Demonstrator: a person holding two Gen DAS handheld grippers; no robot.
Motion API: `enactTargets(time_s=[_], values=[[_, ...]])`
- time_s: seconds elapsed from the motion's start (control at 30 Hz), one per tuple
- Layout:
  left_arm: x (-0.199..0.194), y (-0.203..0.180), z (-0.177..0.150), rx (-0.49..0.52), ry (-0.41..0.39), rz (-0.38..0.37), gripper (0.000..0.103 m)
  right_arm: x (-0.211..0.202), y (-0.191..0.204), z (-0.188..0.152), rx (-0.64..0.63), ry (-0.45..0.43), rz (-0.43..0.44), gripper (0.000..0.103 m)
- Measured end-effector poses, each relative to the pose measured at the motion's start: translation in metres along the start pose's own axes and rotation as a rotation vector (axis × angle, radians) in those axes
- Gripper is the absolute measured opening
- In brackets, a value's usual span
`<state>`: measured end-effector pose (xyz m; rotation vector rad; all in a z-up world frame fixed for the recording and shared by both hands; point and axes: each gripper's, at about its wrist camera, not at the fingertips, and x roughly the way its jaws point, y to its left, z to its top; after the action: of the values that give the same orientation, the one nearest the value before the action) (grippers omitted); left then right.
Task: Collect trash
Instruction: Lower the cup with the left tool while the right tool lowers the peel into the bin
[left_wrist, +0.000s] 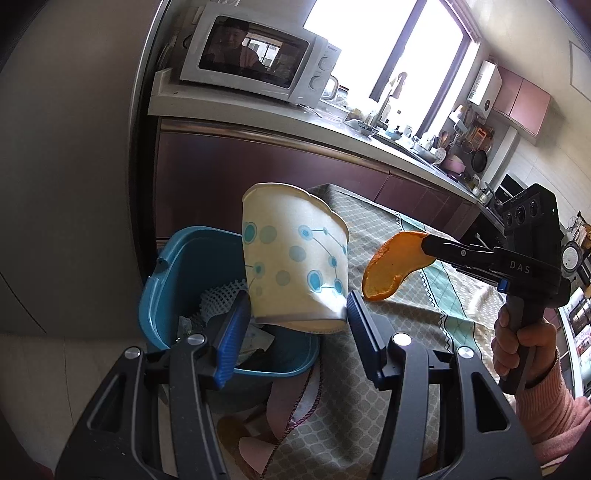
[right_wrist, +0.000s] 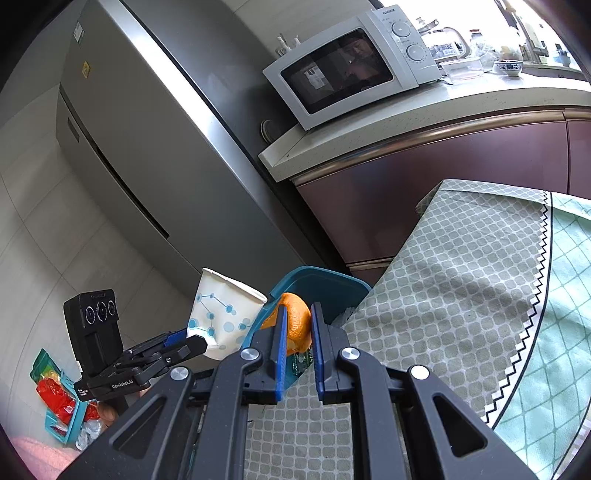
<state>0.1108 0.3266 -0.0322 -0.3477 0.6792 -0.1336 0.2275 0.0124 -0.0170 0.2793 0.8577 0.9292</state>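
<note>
Paper cup clamped in left hand-held gripper; right hand-held gripper pinching orange peel (gripping hand only in left view)

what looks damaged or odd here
The paper cup in the left gripper is dented: its rim is buckled, not round, and it tilts over the blue bin. The right gripper holds an orange peel.

Black tongs, blue ribbed pads (silver screws); pink sleeve.
</note>
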Motion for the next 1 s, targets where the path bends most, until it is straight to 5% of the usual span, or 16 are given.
enactTargets(time_s=[1.0], values=[[0.014, 0.013, -0.009, -0.042, 0.032, 0.036, 0.053, 0.03, 0.008, 0.004, -0.009, 0.051, 0.002, 0.011]])
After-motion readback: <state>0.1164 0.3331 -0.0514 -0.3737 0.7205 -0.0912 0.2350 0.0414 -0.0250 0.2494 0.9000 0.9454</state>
